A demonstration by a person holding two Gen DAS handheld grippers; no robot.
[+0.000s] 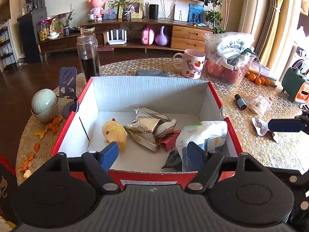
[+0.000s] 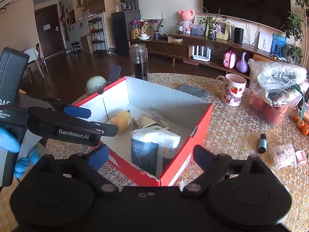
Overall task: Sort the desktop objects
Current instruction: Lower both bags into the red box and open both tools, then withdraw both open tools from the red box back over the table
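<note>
Sorting into red box (image 1: 63, 133), both grippers empty.
We held left gripper (image 1: 152, 152) and right gripper (image 2: 149, 155) spread over it; small dark bottle (image 2: 262, 143) lay unsorted near tabletop's right edge.

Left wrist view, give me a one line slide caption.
Open left gripper poised over a red box holding a yellow plush toy, snack wrappers and a white bag.

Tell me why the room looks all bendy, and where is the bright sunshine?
Left wrist view: the fisheye lens bows the wooden TV cabinet, and sunlight washes out the window on the right, glaring on the clear plastic bag of fruit. Right wrist view: the doorway and the shelves lean inward, and the open red cardboard box looks stretched.
</note>
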